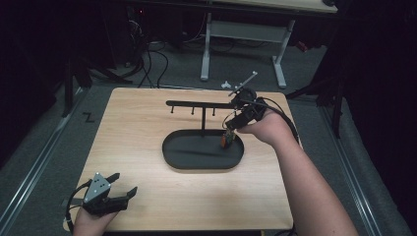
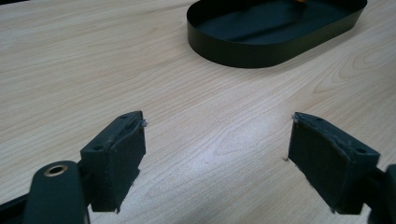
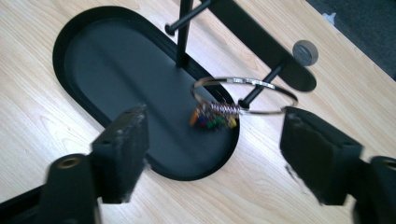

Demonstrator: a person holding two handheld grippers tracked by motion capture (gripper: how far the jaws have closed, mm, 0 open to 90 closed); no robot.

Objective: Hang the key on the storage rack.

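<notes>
A black oval tray [image 1: 169,156] stands mid-table, and a post rises from it to a black crossbar [image 1: 196,103] with short pegs. A thin silver ring [image 3: 252,82] with a cluster of coloured beads [image 3: 212,121] hangs on the peg [image 3: 264,85] at the bar's right end, over the tray [image 3: 116,70]. My right gripper [image 3: 215,140] is open just in front of the ring, its pads clear of it. From above, that gripper [image 1: 231,125] sits at the bar's right end, with the beads [image 1: 224,140] below it. My left gripper [image 1: 123,184] rests open and empty near the front left corner.
In the left gripper view, my gripper [image 2: 217,140] faces bare wood with the tray wall [image 2: 261,49] farther off. Beyond the table's far edge stand white desk legs [image 1: 205,49], floor cables [image 1: 152,64] and a small white object [image 1: 225,84].
</notes>
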